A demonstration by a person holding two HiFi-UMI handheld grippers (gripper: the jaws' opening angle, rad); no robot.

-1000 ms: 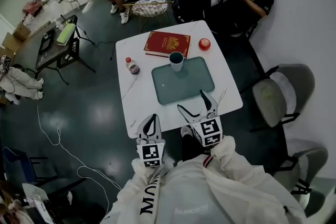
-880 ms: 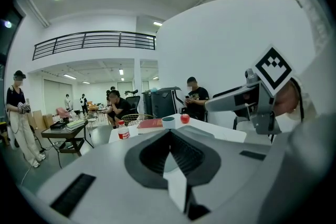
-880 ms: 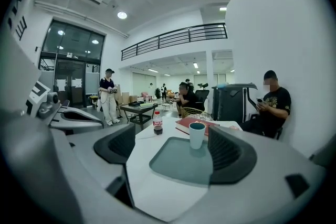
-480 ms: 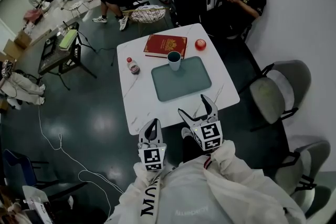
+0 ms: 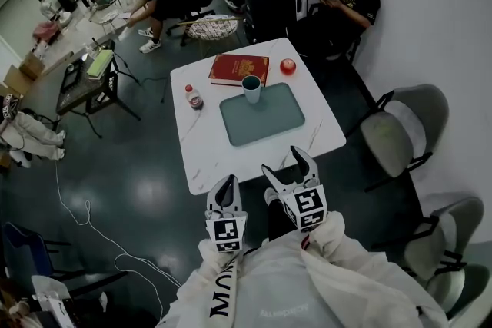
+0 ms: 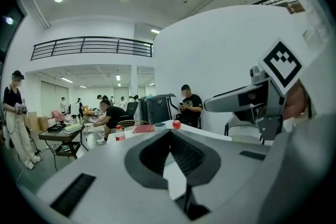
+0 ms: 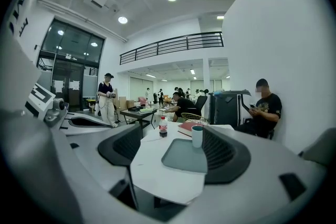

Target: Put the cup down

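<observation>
Desk (image 5: 215, 157): white, square, seen from above in the head view. On it lies a grey-green tray (image 5: 269, 119), near the middle.

Cup (image 5: 251, 88): upright at the far rim of the tray, on the left corner of that side. It stands free, with neither gripper near it. Whether its base sits inside the tray or on the rim cannot be determined.

Other items on the desk:
- A red book (image 5: 238, 68) lies flat just beyond the cup.
- A small red ball-shaped object (image 5: 287, 67) is to the right of the book.
- A bottle (image 5: 193, 97) with a red cap stands upright left of the tray, apart from it.

Left gripper (image 5: 227, 182): held at the near edge of the desk, well apart from the cup. Its own view shows the jaw tips meeting, with nothing between them.

Right gripper (image 5: 281, 159): over the near edge of the desk, just short of the tray. Its jaws stand wide apart, though they have just been closing a little. Nothing is held; its own view shows only the desk, the tray and the distant cup through the gap.

Surroundings: a grey chair (image 5: 400, 134) stands to the right of the desk. A seated person (image 5: 350, 0) is against the wall beyond it.
</observation>
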